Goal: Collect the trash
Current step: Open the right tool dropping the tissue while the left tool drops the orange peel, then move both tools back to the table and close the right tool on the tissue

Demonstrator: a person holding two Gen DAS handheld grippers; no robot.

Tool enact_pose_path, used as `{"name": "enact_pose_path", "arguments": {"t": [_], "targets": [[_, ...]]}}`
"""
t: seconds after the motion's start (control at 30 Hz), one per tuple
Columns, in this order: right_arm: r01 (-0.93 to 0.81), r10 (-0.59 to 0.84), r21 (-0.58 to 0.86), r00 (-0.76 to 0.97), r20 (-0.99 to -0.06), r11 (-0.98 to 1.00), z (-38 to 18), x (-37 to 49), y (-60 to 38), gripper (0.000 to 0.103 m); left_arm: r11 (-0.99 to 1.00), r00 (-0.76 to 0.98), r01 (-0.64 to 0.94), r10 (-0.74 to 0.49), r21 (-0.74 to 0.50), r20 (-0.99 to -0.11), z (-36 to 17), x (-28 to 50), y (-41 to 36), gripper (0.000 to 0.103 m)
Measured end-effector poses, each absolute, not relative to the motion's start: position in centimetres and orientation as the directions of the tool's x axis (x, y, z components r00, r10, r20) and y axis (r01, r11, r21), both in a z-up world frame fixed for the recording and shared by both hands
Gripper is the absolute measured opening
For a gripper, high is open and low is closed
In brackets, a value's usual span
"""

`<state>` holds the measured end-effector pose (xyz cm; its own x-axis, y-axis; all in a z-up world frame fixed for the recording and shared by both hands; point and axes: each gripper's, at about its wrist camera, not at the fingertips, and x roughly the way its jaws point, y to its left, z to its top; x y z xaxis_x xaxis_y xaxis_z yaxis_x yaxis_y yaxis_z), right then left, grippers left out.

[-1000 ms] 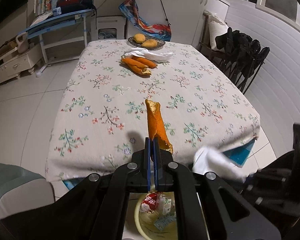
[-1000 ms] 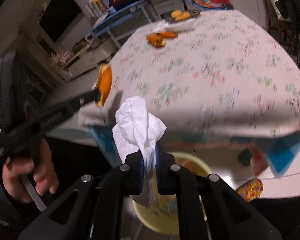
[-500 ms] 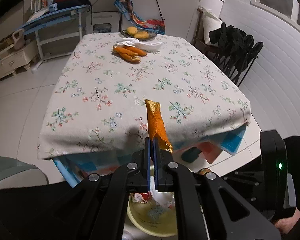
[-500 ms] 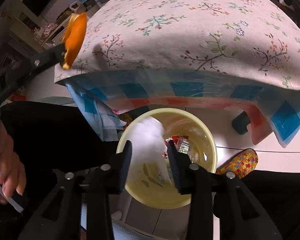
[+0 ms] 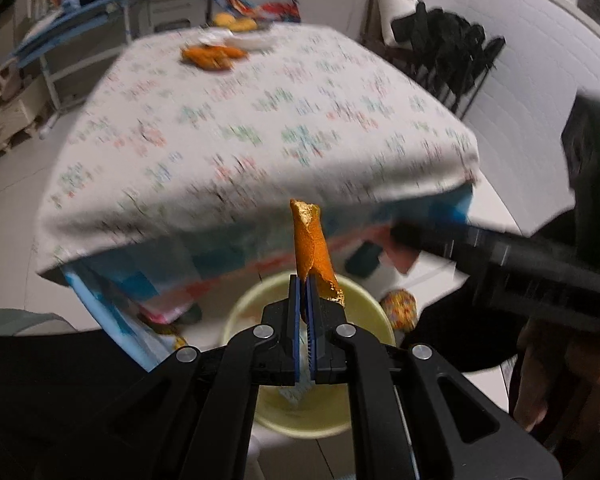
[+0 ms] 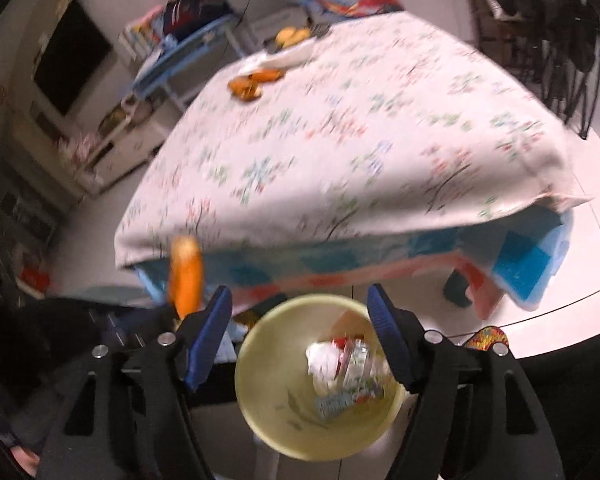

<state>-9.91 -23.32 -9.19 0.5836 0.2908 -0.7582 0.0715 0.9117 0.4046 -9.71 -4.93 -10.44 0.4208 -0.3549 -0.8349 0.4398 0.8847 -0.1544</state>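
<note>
My left gripper (image 5: 304, 280) is shut on an orange peel (image 5: 311, 246) and holds it upright over the yellow trash bin (image 5: 236, 320) on the floor. The peel also shows in the right wrist view (image 6: 185, 276), left of the bin. My right gripper (image 6: 300, 300) is wide open and empty above the yellow bin (image 6: 268, 420). A white tissue (image 6: 320, 360) lies inside the bin among wrappers. More orange peels (image 6: 254, 82) and a white tissue (image 6: 288, 56) lie at the far end of the table.
The table with a floral cloth (image 6: 360, 152) stands just beyond the bin. A plate of fruit (image 5: 236, 22) sits at its far end. A blue desk (image 6: 188, 52) stands at the back left, dark chairs (image 5: 448, 52) at the right.
My right gripper has opened wider and risen; the white tissue now lies in the bin. My left gripper has carried the orange peel from over the table to over the bin.
</note>
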Motion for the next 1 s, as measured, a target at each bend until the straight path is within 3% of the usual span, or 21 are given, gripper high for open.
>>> {"name": "enact_pose_path", "arguments": {"t": [0.1, 0.17, 0.27, 0.33, 0.4, 0.73, 1.0], "targets": [[0.096, 0.277, 0.415, 0.607, -0.745, 0.905, -9.0, -10.0, -23.8, 0.071, 0.867, 0.332, 0.47, -0.347, -0.166, -0.877, -12.1, -10.2, -5.9, 0.004], [0.108, 0.276, 0.422, 0.608, -0.744, 0.9, -8.9, -10.0, -24.0, 0.071, 0.852, 0.252, 0.49, -0.339, -0.182, -0.906, -13.4, -10.4, -6.5, 0.011], [0.115, 0.269, 0.422, 0.614, -0.742, 0.899, -8.8, -10.1, -24.4, 0.071, 0.854, 0.247, 0.502, -0.295, -0.139, -0.923, -14.1, -10.8, -7.1, 0.033], [0.119, 0.266, 0.424, 0.622, -0.737, 0.898, -8.8, -10.2, -24.5, 0.072, 0.857, 0.274, 0.5, -0.294, -0.125, -0.916, -13.7, -10.9, -7.0, 0.053], [0.126, 0.256, 0.422, 0.631, -0.733, 0.898, -8.7, -10.3, -24.6, 0.075, 0.87, 0.33, 0.484, -0.28, -0.093, -0.902, -13.0, -11.0, -6.8, 0.059], [0.131, 0.238, 0.411, 0.643, -0.728, 0.902, -8.5, -10.4, -24.8, 0.075, 0.925, 0.616, 0.379, -0.223, 0.036, -0.755, -8.5, -11.2, -5.4, 0.076], [0.121, 0.23, 0.394, 0.645, -0.729, 0.911, -8.3, -10.5, -24.5, 0.075, 0.937, 0.665, 0.346, -0.201, 0.058, -0.719, -7.5, -10.8, -5.1, 0.081]]}}
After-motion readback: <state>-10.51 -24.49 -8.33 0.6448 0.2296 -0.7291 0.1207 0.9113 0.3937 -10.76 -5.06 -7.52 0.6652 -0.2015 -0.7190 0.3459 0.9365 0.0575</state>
